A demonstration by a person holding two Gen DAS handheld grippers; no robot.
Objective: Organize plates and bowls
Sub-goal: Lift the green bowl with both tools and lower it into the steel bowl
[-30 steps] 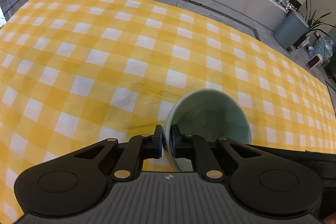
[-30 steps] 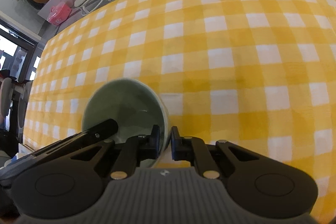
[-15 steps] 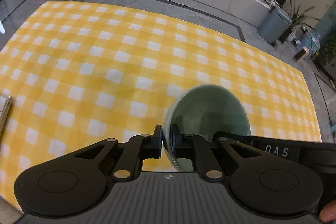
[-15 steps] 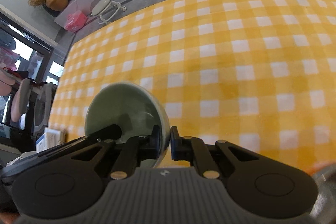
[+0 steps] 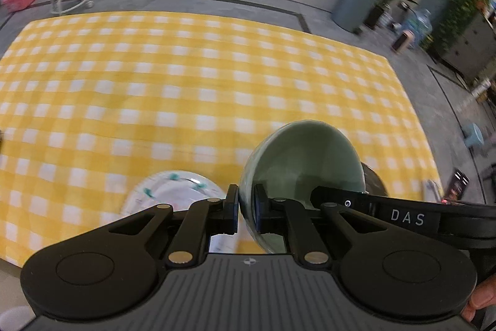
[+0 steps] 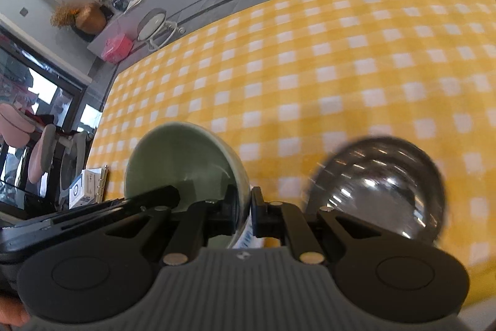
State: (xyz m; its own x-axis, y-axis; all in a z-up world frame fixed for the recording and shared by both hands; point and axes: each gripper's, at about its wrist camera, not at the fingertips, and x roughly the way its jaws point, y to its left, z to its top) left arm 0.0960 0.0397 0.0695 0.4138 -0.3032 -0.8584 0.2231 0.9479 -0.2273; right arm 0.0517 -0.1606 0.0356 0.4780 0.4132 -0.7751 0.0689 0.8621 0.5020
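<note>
Both grippers are raised above the yellow-checked cloth (image 5: 192,89) and tilted down toward it, so each camera sees the whole spread from above. The left gripper (image 5: 246,208) has its jaws closed to a narrow gap on the rim of one green bowl (image 5: 302,157), one pad outside the wall and one inside. The right gripper (image 6: 245,211) pinches the opposite rim of the same green bowl (image 6: 183,157) in the same manner, jaws nearly together. The bowl is therefore carried between the two tools, clear of the cloth and tipped with its opening toward each lens. In the left wrist view the right tool's body enters from 4 o'clock and crosses the bowl's lower edge. Count of tableware: one green bowl, held; one white plate (image 5: 176,188) with teal markings lying on the cloth at 7 o'clock of the bowl in the left view; one clear glass bowl (image 6: 381,185) on the cloth at 3 o'clock of the green bowl in the right view. Motion blur softens the plate's pattern, which cannot be read.
</note>
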